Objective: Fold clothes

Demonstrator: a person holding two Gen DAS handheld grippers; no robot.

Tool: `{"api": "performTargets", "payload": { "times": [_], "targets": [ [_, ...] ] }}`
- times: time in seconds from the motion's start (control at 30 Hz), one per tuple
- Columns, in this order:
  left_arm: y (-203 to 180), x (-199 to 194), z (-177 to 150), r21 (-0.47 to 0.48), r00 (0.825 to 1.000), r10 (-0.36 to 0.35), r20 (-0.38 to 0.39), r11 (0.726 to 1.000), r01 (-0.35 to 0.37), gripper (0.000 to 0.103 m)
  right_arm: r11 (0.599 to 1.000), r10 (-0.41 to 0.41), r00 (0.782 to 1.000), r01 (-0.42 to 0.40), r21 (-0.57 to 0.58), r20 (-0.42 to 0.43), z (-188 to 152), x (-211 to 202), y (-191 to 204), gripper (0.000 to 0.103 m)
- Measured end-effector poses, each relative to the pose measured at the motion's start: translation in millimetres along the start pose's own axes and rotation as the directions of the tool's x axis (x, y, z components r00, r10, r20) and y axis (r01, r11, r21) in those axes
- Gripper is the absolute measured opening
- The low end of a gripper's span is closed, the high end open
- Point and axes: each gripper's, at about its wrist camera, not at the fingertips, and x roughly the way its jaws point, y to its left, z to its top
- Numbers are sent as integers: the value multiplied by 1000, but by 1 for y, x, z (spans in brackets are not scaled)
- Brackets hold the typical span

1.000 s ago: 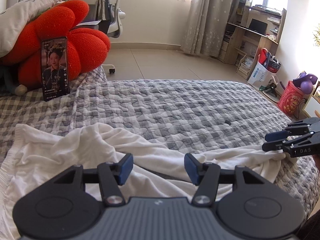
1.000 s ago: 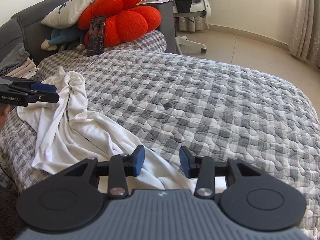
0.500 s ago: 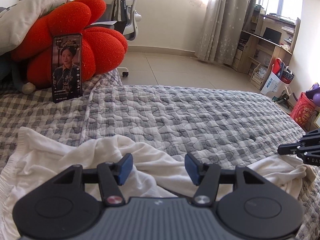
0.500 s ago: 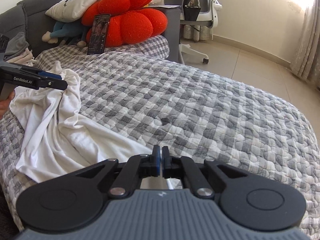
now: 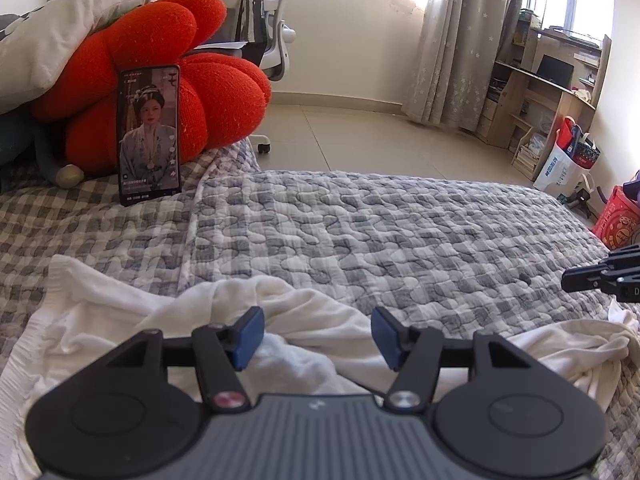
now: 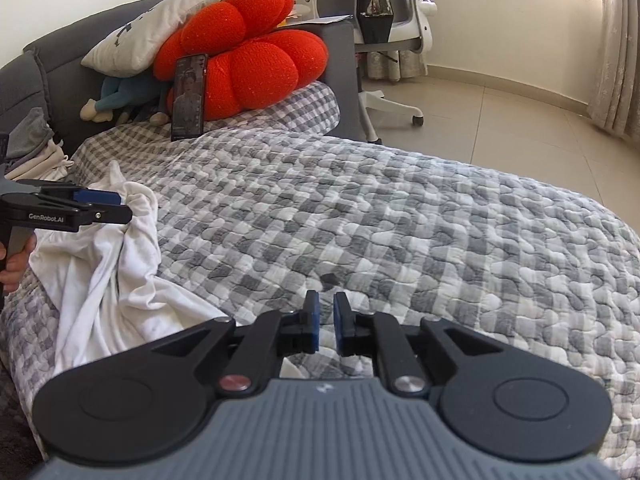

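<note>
The left gripper (image 5: pixel 317 332) has its blue fingers (image 5: pixel 249 338) spread wide over a bunched ridge of the white garment (image 5: pixel 224 312), pinching nothing. The right gripper (image 6: pixel 324 326) shows its fingers (image 6: pixel 311 326) drawn near together with a narrow gap between them; no cloth shows in that gap, and from the left wrist view it hangs just above the garment's far end, so I judge it empty. The garment lies crumpled along the near edge of the bed (image 6: pixel 400 220), rumpled in loose folds, one end heaped up by the left gripper. The risk lies in the bunching: if the left fingers close on that ridge they may catch several layers at once, and any pull would then drag a wad, not a single edge. Cloth near the bed's edge could also slip off toward the floor. A phone (image 5: pixel 149 136) stands propped against a red cushion (image 5: pixel 208 96) further up the bed; a hard tug on the quilt might topple it.
</note>
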Motion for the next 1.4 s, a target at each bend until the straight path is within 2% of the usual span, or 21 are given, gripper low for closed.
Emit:
{"api": "performTargets", "payload": {
  "times": [0.03, 0.1, 0.13, 0.3, 0.43, 0.47, 0.5, 0.57, 0.67, 0.77, 0.83, 0.93, 0.97, 1.03, 1.1, 1.2, 1.3, 1.4],
  "targets": [
    [1, 0, 0, 1, 1000, 1, 0, 1000, -1, 62, 1000, 19, 1000, -19, 4, -7, 0, 1, 2, 18],
    [1, 1, -1, 5, 1000, 5, -2, 1000, -5, 62, 999, 48, 999, -48, 0, -13, -1, 3, 6, 40],
    [2, 1, -1, 8, 1000, 8, -2, 1000, -8, 62, 998, 59, 998, -59, -5, -13, -1, 3, 9, 42],
    [3, 3, 0, 21, 1000, 28, 10, 999, -28, 62, 991, 120, 992, -122, -57, -40, -3, 11, 25, 42],
    [2, 5, 3, 45, 997, 74, 38, 996, -75, 62, 985, 115, 990, -124, -118, -80, -10, 24, 37, 42],
    [2, 5, 3, 51, 995, 87, 45, 995, -89, 62, 982, 100, 992, -110, -150, -75, -12, 24, 41, 33],
    [3, 6, 4, 54, 994, 98, 48, 993, -101, 62, 978, 89, 993, -102, -180, -74, -13, 24, 44, 14],
    [6, 9, 4, 56, 991, 124, 50, 990, -127, 62, 976, 94, 993, -106, -188, -75, -11, 24, 46, 4],
    [12, 13, 2, 51, 988, 149, 51, 987, -151, 62, 979, 52, 998, -58, -194, -40, -6, 23, 45, 3],
    [16, 11, 2, 35, 986, 154, 57, 987, -156, 56, 985, -13, 1000, 15, -172, 13, 6, 22, 37, 3],
    [18, 10, 2, 27, 985, 158, 62, 987, -160, 49, 986, -58, 997, 66, -155, 53, 15, 22, 30, 3],
    [20, 8, 2, 26, 986, 154, 56, 987, -156, 35, 977, -136, 984, 152, -150, 114, 30, 26, 22, 3],
    [20, 7, 2, 26, 987, 152, 54, 988, -153, 26, 973, -159, 978, 178, -145, 134, 35, 27, 20, 3],
    [18, 3, 1, 39, 988, 143, 62, 989, -146, 21, 965, -200, 964, 225, -134, 174, 45, 31, 16, 3],
    [15, 0, 0, 52, 988, 134, 72, 989, -138, 9, 955, -243, 946, 273, -120, 216, 54, 35, 14, 3],
    [11, -5, -2, 73, 989, 121, 86, 989, -127, 4, 935, -310, 910, 344, -87, 276, 65, 42, 10, 3],
    [7, -10, -4, 93, 989, 108, 100, 989, -117, 3, 925, -343, 887, 376, -53, 309, 73, 50, 7, 3],
    [4, -16, -6, 113, 989, 95, 111, 988, -108, 3, 929, -352, 879, 371, 1, 323, 77, 51, 2, 3]
  ]
}}
